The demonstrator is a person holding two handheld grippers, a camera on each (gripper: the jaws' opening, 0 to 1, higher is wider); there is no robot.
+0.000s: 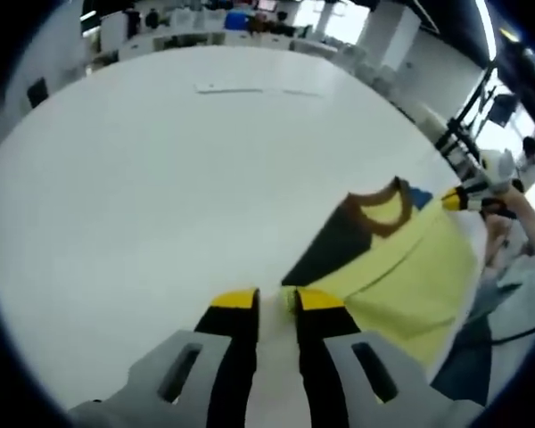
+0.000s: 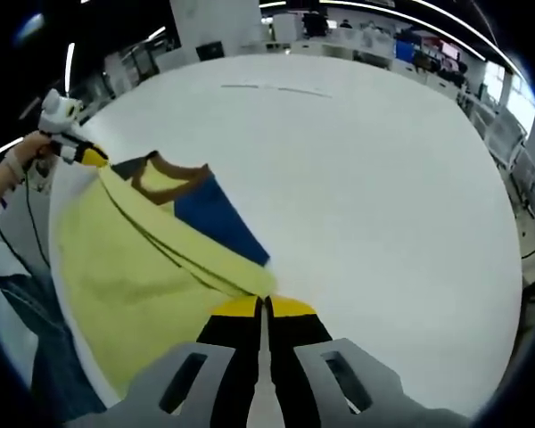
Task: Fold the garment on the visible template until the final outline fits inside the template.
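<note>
Shirt [image 2: 152, 267] lay at the near edge of the white counter [image 2: 357, 178], yellow body with a blue sleeve [image 2: 218, 218] and brown collar [image 2: 165, 174], already creased into long diagonal folds. No template outline could be made out on the counter.

Right tool [image 2: 263, 308] — jaws together, clamped on a yellow corner of the shirt where the folds converged. In the left gripper view the same tool appeared far right, yellow tips at the shirt's edge beside the collar [image 1: 379, 201].

Left tool [image 1: 276, 299] — jaws a little apart, tips just short of the shirt's near corner [image 1: 290, 290]; nothing between them. In the right gripper view it showed at far left, by a person's hand [image 2: 27, 156].

Judged step: taking the second corner before carrying a fold across. To do it well — close the left tool on the hem corner through all layers, lift both corners level, keep the cloth taut between them, and lay it down flat so the edges line up. Risk: one-sided pull skewing the fold or dragging the shirt off the near edge.
</note>
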